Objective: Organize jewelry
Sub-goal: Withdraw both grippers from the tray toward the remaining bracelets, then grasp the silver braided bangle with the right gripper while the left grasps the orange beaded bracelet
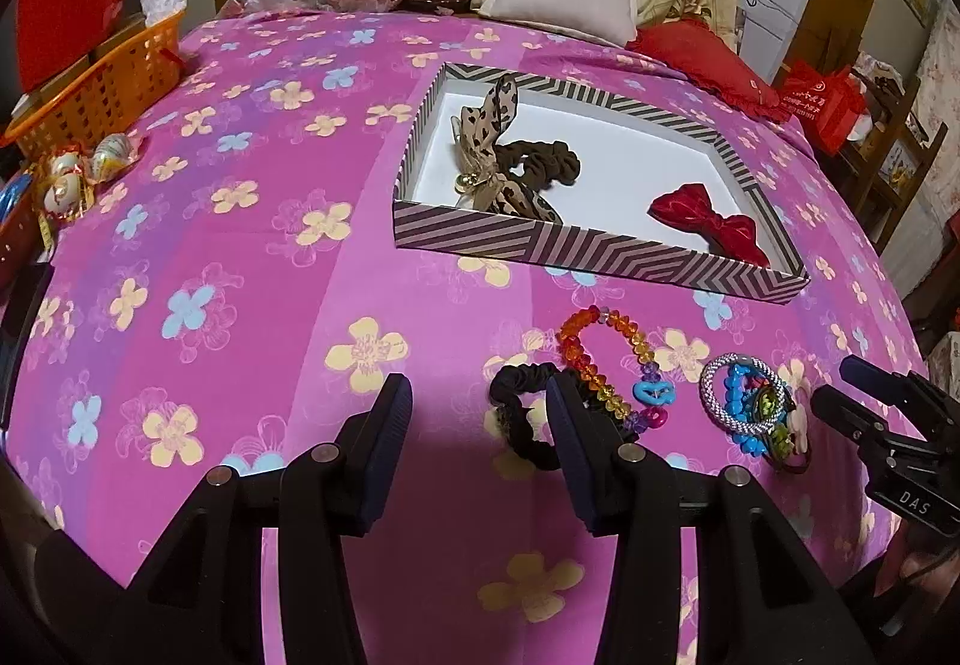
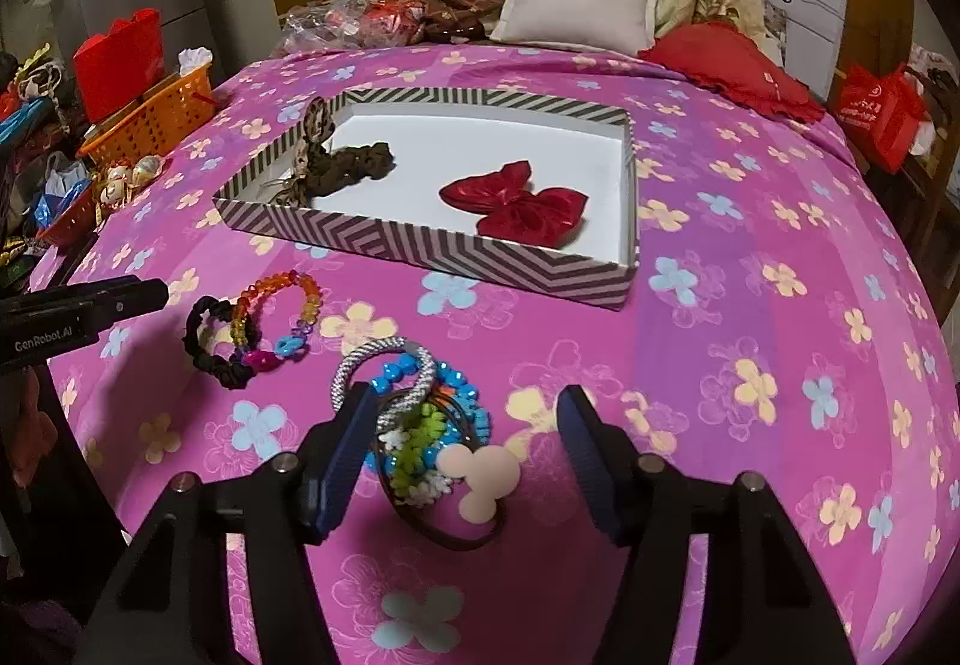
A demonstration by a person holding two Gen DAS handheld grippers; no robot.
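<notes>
Both claws gape wide, holding nothing. The left gripper (image 1: 480, 413) hovers beside the black fabric scrunchie (image 1: 519, 419) and rainbow beaded bracelet (image 1: 600, 359) on the pink flowered bedspread (image 1: 240, 275); the right gripper (image 2: 462, 425) straddles the silver-and-blue bracelet pile (image 2: 414, 401). The striped cardboard tray (image 2: 432, 245) holds a red satin bow (image 2: 516, 203).

Left gripper (image 1: 480, 413) agape, right gripper (image 2: 465, 425) agape, both low
</notes>
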